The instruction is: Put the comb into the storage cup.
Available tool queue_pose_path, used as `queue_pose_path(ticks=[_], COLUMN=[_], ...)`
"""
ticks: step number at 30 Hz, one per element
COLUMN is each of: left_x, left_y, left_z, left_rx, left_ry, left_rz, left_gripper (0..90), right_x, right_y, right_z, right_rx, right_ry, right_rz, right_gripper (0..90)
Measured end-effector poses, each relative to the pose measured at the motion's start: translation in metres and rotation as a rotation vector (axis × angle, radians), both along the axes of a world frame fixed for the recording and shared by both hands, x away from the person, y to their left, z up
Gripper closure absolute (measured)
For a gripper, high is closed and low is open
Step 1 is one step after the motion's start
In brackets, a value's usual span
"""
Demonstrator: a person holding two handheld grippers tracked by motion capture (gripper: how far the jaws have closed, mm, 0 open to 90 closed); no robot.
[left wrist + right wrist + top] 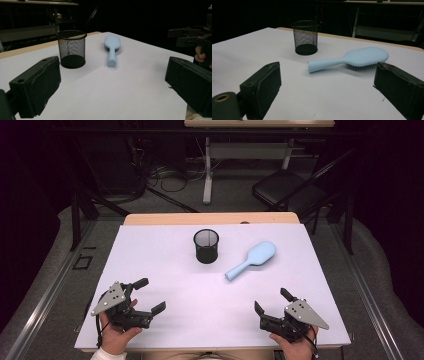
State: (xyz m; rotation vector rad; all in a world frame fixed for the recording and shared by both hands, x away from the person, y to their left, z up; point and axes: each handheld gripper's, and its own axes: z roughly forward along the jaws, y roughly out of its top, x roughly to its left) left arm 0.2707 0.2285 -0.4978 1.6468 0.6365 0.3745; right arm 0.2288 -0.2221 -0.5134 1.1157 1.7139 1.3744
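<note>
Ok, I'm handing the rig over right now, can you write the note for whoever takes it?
Left gripper: open, holding nothing, at the near left of the table.
Right gripper: open, holding nothing, at the near right.
Light blue hairbrush: lies bristles down right of centre, handle toward the near side.
Black mesh cup: upright at centre, apart from the brush; nothing seen in it.
Done: nothing moved.
Left: likely pick up the brush and stand it in the cup.

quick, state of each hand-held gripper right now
left hand-held gripper: open, holding nothing
right hand-held gripper: open, holding nothing
</note>
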Motion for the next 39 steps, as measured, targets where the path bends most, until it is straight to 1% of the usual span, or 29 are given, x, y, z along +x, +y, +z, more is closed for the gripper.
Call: queue_pose_path(ticks=[3, 4, 5, 6, 8, 11, 12, 14, 15, 16, 17, 18, 20, 23, 24, 25, 27, 28, 29, 30, 32, 33, 35, 36, 37, 38, 39], left_x=[0.003, 0.003, 0.003, 0.003, 0.003, 0.002, 0.002, 0.002, 0.003, 0.003, 0.003, 0.003, 0.003, 0.002, 0.001, 0.001, -0.001, -0.002, -0.003, -0.003, -0.004, -0.004, -0.005, -0.005, -0.006, -0.006, -0.006], left_y=[-0.001, -0.001, -0.001, -0.001, 0.000, 0.001, 0.002, 0.002, 0.003, 0.003, 0.002, 0.001, 0.001, 0.001, 0.001, 0.001, 0.001, 0.001, 0.001, 0.000, 0.000, 0.000, -0.001, -0.001, -0.001, -0.001, -0.001], left_z=[-0.001, -0.002, -0.002, -0.002, -0.003, -0.003, -0.004, -0.005, -0.005, -0.005, -0.006, -0.007, -0.008, -0.009, -0.010, -0.010, -0.010, -0.010, -0.010, -0.010, -0.010, -0.011, -0.011, -0.011, -0.011, -0.011, -0.012], left_rx=[0.007, 0.004, 0.004, 0.005, 0.009, 0.009, 0.011, 0.011, 0.016, 0.015, 0.014, 0.022, 0.028, 0.028, 0.025, 0.025, 0.028, 0.033, 0.035, 0.035, 0.027, 0.029, 0.037, 0.038, 0.037, 0.037, 0.040], left_ry=[0.011, 0.018, 0.018, 0.019, 0.020, 0.021, 0.029, 0.028, 0.030, 0.028, 0.025, 0.030, 0.028, 0.032, 0.036, 0.036, 0.044, 0.040, 0.039, 0.038, 0.041, 0.043, 0.042, 0.042, 0.036, 0.036, 0.038], left_rz=[-0.011, -0.015, -0.015, -0.015, -0.014, -0.001, 0.001, 0.007, -0.009, -0.005, 0.006, 0.003, 0.001, 0.007, 0.012, 0.012, 0.009, 0.016, 0.017, 0.019, 0.025, 0.027, 0.028, 0.029, 0.029, 0.029, 0.032], left_gripper=[0.5, 0.5, 0.5, 0.5, 0.5, 0.5, 0.5, 0.5, 0.5, 0.5, 0.5, 0.5, 0.5, 0.5, 0.5, 0.5, 0.5, 0.5, 0.5, 0.5, 0.5, 0.5, 0.5, 0.5, 0.5, 0.5, 0.5], right_x=[0.001, 0.001, 0.001, 0.002, 0.003, 0.003, 0.004, 0.004, 0.004, 0.003, 0.004, 0.004, 0.006, 0.008, 0.010, 0.010, 0.012, 0.014, 0.014, 0.015, 0.018, 0.018, 0.018, 0.018, 0.018, 0.020, 0.023], right_y=[-0.001, -0.001, -0.001, -0.001, 0.000, 0.000, 0.001, 0.003, 0.003, 0.004, 0.006, 0.006, 0.009, 0.010, 0.010, 0.010, 0.011, 0.011, 0.011, 0.011, 0.009, 0.009, 0.006, 0.006, 0.005, 0.005, 0.004], right_z=[-0.001, -0.001, -0.001, -0.001, 0.000, 0.000, 0.000, 0.000, 0.000, 0.000, -0.001, -0.001, -0.002, -0.002, -0.002, -0.002, -0.003, -0.006, -0.006, -0.006, -0.007, -0.007, -0.007, -0.007, -0.007, -0.006, -0.005], right_rx=[-0.002, -0.007, -0.007, -0.006, -0.001, -0.004, -0.010, -0.011, -0.011, -0.019, -0.029, -0.035, -0.039, -0.051, -0.060, -0.060, -0.051, -0.069, -0.069, -0.081, -0.108, -0.108, -0.114, -0.114, -0.116, -0.115, -0.122], right_ry=[0.014, 0.021, 0.021, 0.032, 0.038, 0.038, 0.038, 0.045, 0.045, 0.046, 0.052, 0.056, 0.065, 0.068, 0.072, 0.072, 0.074, 0.073, 0.073, 0.072, 0.085, 0.085, 0.084, 0.084, 0.083, 0.089, 0.111], right_rz=[-0.002, -0.004, -0.004, -0.008, -0.016, -0.013, -0.008, -0.011, -0.011, -0.013, -0.014, -0.010, -0.009, -0.001, 0.000, 0.000, 0.001, -0.001, -0.001, 0.000, 0.013, 0.013, 0.012, 0.012, 0.011, 0.014, 0.030], right_gripper=[7.9, 7.9, 7.9, 7.9, 7.9, 7.9, 8.8, 12.3, 12.3, 14.2, 14.4, 14.3, 14.4, 14.9, 17.8, 17.8, 24.0, 27.0, 27.0, 29.1, 33.4, 33.4, 41.4, 41.4, 44.3, 46.7, 51.2])
